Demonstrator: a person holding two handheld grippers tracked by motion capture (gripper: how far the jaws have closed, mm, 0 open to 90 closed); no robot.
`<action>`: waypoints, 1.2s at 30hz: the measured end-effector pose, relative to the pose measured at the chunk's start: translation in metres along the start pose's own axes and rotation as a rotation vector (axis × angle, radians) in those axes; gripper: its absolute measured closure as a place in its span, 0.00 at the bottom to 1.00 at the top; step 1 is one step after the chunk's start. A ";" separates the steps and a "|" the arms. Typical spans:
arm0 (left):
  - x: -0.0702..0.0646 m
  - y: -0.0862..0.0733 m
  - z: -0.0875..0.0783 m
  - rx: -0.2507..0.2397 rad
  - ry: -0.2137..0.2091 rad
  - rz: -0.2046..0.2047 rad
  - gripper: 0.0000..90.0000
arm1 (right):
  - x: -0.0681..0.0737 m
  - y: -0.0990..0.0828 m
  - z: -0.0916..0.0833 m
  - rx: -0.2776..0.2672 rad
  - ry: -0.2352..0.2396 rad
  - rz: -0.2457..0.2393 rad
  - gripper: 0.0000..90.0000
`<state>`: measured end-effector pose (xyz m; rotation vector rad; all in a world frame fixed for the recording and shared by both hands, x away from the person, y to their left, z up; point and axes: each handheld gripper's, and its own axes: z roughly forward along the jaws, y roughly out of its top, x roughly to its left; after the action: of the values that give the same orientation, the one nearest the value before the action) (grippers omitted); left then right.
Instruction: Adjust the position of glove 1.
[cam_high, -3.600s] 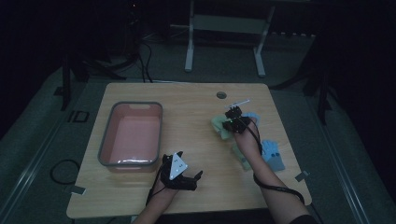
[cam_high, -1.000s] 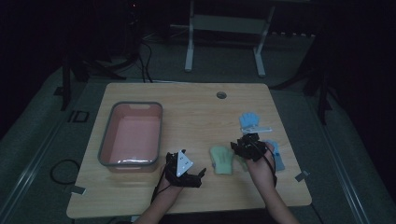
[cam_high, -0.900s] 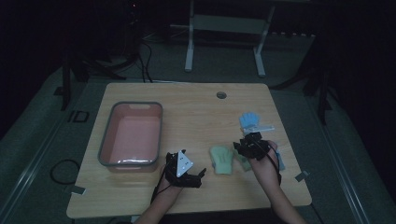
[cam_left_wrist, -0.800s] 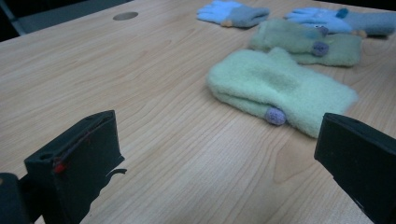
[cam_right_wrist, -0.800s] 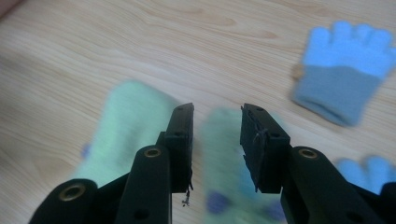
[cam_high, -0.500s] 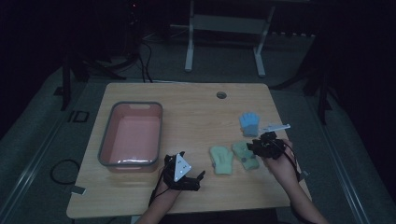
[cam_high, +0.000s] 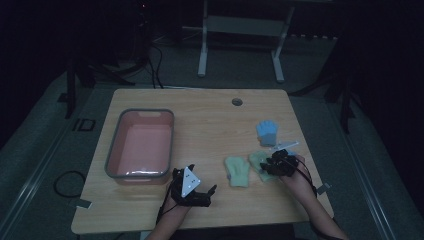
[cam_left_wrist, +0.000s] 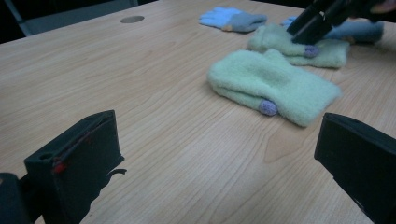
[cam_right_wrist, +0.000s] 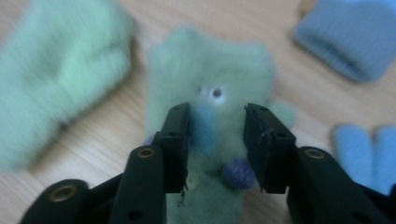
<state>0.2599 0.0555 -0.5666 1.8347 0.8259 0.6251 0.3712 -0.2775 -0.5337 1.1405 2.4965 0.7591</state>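
- Pink bin (cam_high: 141, 145) sits at the left of the tabletop (cam_high: 210, 120), long side running away from the person.
- Left claw (cam_high: 202, 192) rests near the front edge, just right of the bin's near corner; its jaws are spread wide with bare wood between them, as the left gripper view shows (cam_left_wrist: 219, 154).
- Near green mitten (cam_high: 237, 171) lies flat right of the left claw, well apart from it; in the left gripper view (cam_left_wrist: 273, 86) a small purple bobble shows at its edge.
- Far green mitten (cam_high: 259, 162) lies just beside the first, on its right; whether the 2 touch I cannot tell in the dim high view.
- Right claw (cam_high: 270, 167) is down over that far mitten. In the right gripper view (cam_right_wrist: 216, 130) the jaws straddle the fuzzy green knit (cam_right_wrist: 210, 79), parted, and have just been opening; the pads seem not to press it, though the picture is blurred.
- Blue glove (cam_high: 267, 131) lies farther back and right, apart from the mittens.
- 1 more blue piece (cam_right_wrist: 369, 154) lies at the right, just past the right claw.
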 end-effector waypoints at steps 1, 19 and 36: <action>0.000 0.000 0.000 0.002 0.000 0.002 0.01 | 0.000 -0.001 0.000 -0.009 0.005 -0.005 0.65; -0.003 0.002 0.002 -0.007 -0.016 0.023 0.01 | 0.027 0.011 -0.031 -0.065 -0.117 0.173 0.95; -0.005 0.008 0.009 -0.024 -0.045 0.026 0.01 | 0.045 -0.008 -0.027 -0.002 -0.232 0.306 0.95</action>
<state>0.2655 0.0445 -0.5624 1.8341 0.7629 0.6050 0.3253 -0.2570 -0.5183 1.5367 2.1593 0.6588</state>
